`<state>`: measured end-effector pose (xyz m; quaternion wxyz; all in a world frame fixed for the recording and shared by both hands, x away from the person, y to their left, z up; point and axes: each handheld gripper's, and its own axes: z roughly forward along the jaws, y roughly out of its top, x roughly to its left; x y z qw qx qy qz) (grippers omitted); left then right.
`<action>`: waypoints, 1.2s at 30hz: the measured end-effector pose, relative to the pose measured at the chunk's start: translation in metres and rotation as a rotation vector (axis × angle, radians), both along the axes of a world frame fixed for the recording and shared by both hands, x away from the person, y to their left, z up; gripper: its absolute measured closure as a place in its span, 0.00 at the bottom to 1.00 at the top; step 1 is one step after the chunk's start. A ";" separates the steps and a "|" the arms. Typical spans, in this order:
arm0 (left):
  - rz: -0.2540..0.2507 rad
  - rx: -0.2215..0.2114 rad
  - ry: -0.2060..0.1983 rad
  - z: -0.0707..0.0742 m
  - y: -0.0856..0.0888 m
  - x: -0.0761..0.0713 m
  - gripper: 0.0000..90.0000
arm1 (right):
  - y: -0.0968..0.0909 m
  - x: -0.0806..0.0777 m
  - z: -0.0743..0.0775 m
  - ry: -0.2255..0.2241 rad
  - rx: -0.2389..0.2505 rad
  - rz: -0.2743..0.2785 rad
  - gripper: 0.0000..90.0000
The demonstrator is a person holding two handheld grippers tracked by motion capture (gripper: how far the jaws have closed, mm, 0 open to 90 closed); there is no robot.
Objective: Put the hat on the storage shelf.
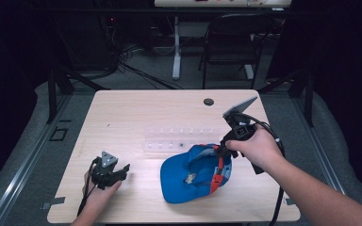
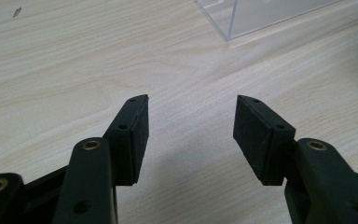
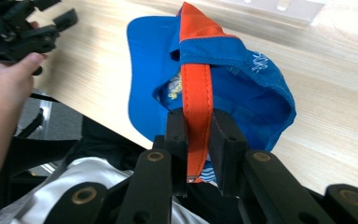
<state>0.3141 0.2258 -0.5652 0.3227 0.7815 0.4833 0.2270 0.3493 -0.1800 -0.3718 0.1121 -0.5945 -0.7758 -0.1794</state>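
Observation:
A blue cap (image 1: 193, 174) with an orange back strap (image 3: 196, 100) lies upside down near the table's front, its brim toward the person. My right gripper (image 1: 225, 149) is shut on that orange strap, pinching it between its black pads (image 3: 177, 135), and the cap's back edge (image 3: 265, 100) hangs from the grip. My left gripper (image 1: 122, 170) rests low at the front left of the table, held by a hand. Its jaws stand wide open over bare wood, with nothing between the pads (image 2: 139, 135).
A clear plastic rack (image 1: 181, 140) lies across the table's middle, just beyond the cap; its corner (image 2: 242, 18) sits ahead of the left gripper. A small round hole (image 1: 209, 101) marks the far edge. A chair (image 1: 231, 42) and table legs stand beyond.

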 end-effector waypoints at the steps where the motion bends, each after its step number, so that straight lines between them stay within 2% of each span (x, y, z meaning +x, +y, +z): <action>1: 0.001 0.000 0.000 0.000 0.000 0.000 0.51 | 0.001 0.000 0.001 0.000 0.007 -0.007 0.87; 10: -0.003 0.002 0.000 0.000 0.000 0.000 0.51 | -0.001 0.005 0.007 0.049 0.147 -0.037 0.87; 17: -0.002 0.000 0.001 -0.001 -0.001 0.000 0.51 | -0.001 0.008 0.012 0.073 0.223 -0.023 0.87; 20: -0.005 0.000 -0.001 -0.001 -0.002 0.000 0.51 | 0.002 0.009 0.014 0.082 0.273 -0.029 0.87; 23: -0.005 0.000 -0.001 -0.001 -0.002 0.000 0.51 | 0.003 0.010 0.014 0.093 0.294 -0.013 0.87; 28: -0.007 0.002 0.000 -0.001 -0.002 0.000 0.51 | 0.009 0.010 0.015 0.102 0.334 -0.022 0.88; 36: -0.007 0.004 -0.001 -0.001 -0.002 0.000 0.51 | 0.014 0.011 0.020 0.095 0.361 0.008 0.88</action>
